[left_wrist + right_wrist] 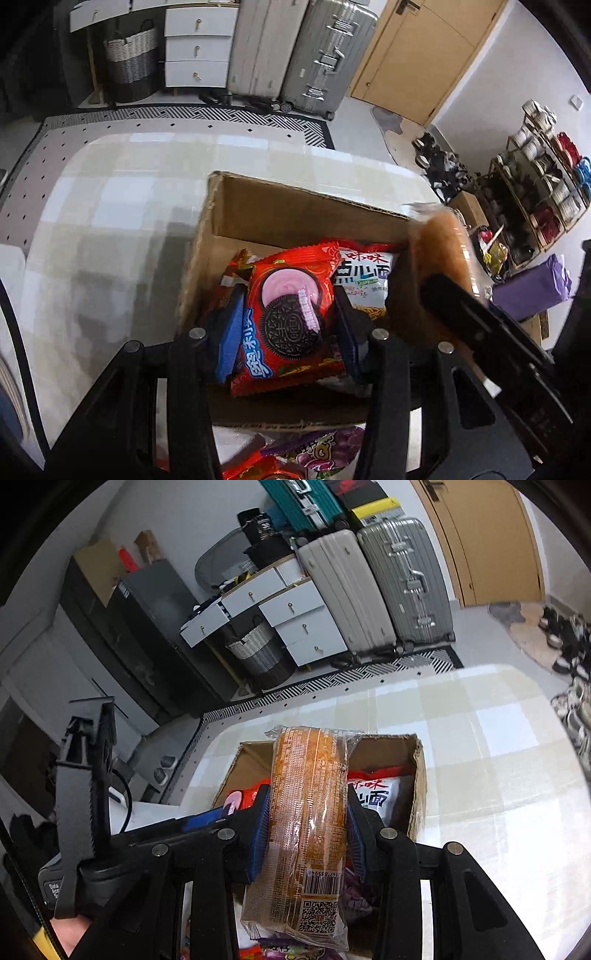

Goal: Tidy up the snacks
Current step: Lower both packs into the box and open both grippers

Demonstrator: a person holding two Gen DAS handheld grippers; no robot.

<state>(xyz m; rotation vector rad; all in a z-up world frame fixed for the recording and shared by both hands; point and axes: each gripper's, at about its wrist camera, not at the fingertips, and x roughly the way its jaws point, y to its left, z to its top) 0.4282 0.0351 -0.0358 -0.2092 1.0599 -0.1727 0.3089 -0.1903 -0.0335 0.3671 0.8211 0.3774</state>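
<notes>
Gripping Oreo pack (pixel 291 314), left jaws; right jaws grip barcoded cake pack (pixel 308 812) over box (pixel 419 775).

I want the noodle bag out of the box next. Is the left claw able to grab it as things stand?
Probably not: the left claw is shut on the red Oreo packet, which hangs over the cardboard box beside the noodle bag. It must release first.

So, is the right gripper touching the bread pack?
Touching. In the right wrist view, both blue pads of the right gripper press on the sides of the bread pack, above the box.
</notes>
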